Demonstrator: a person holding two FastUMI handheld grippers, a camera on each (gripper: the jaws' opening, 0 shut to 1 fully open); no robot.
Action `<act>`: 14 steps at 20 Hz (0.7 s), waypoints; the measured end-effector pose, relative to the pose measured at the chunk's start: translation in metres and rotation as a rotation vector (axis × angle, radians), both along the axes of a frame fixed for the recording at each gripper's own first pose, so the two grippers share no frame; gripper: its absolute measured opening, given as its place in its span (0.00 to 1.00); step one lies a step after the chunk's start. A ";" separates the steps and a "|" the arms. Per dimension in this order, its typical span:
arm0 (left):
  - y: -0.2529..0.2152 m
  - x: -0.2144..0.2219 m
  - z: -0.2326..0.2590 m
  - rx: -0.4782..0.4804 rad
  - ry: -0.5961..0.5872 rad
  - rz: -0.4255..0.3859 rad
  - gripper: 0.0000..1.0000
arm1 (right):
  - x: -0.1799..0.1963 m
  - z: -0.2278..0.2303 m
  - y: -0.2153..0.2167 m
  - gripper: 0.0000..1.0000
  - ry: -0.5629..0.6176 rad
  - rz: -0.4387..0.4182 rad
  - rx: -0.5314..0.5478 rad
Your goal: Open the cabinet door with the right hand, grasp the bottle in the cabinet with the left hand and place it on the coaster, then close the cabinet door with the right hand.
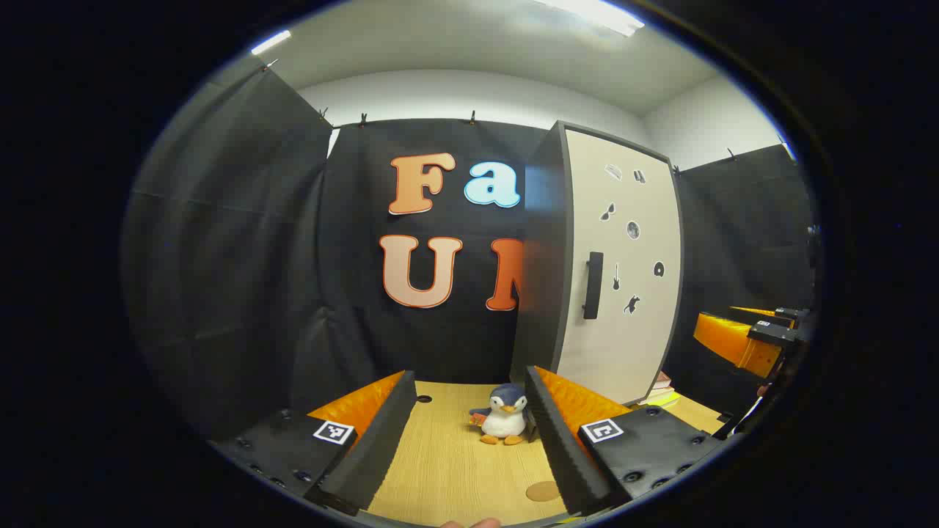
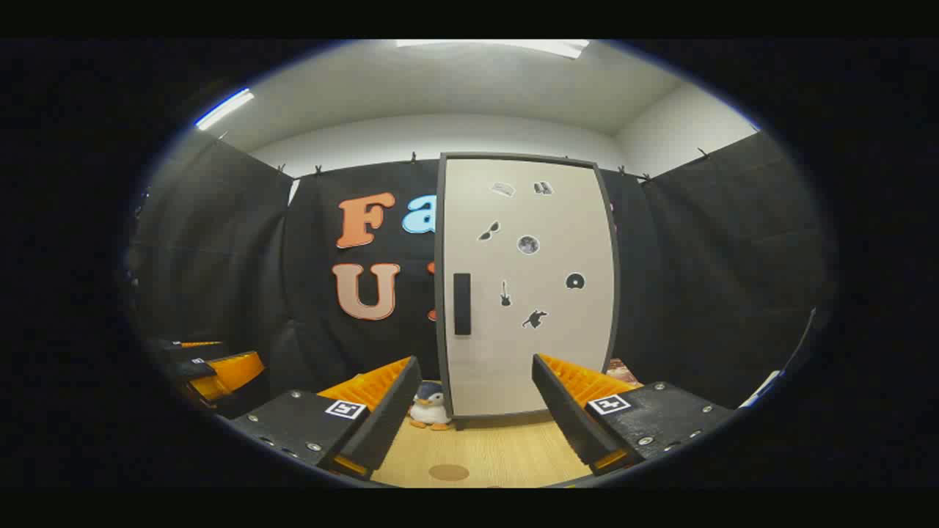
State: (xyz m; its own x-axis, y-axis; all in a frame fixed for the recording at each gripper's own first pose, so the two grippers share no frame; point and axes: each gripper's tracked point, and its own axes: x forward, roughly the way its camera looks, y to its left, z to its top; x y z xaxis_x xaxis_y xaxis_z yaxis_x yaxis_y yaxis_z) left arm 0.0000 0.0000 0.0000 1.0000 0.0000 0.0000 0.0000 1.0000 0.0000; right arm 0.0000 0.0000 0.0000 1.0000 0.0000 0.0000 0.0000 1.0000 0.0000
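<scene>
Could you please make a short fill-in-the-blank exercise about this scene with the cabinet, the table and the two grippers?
1. The cabinet door is ____.
2. The door's black handle sits near its ____ edge in the right gripper view.
3. The toy beside the cabinet is a plush ____.
4. The round coaster lies on the ____ table.

Missing words: closed; left; penguin; wooden
</scene>
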 end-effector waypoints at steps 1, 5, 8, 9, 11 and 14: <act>-0.001 -0.001 0.001 0.005 -0.003 -0.002 0.97 | 0.000 0.000 -0.001 0.95 0.000 0.001 0.001; -0.005 -0.002 0.004 0.011 -0.005 -0.002 0.94 | 0.005 -0.006 -0.006 0.95 0.012 -0.001 -0.003; -0.009 -0.002 0.007 0.019 -0.010 -0.002 0.96 | 0.006 -0.006 -0.012 0.94 0.011 -0.005 0.000; -0.011 -0.001 0.007 0.019 -0.009 -0.003 0.96 | 0.006 -0.007 -0.015 0.94 0.012 -0.006 0.003; -0.016 -0.002 0.007 0.017 -0.008 -0.006 0.96 | 0.005 -0.007 -0.019 0.94 0.012 -0.006 0.004; -0.021 -0.002 0.009 0.013 -0.007 -0.008 0.94 | 0.007 -0.009 -0.025 0.94 0.015 -0.006 -0.001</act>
State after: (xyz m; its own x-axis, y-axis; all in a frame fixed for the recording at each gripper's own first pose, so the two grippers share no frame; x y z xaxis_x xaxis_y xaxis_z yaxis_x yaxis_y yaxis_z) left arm -0.0017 -0.0211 0.0088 0.9999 -0.0077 0.0065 0.0077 0.9999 0.0129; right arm 0.0067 -0.0255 -0.0086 0.9999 -0.0065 -0.0145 0.0065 1.0000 -0.0010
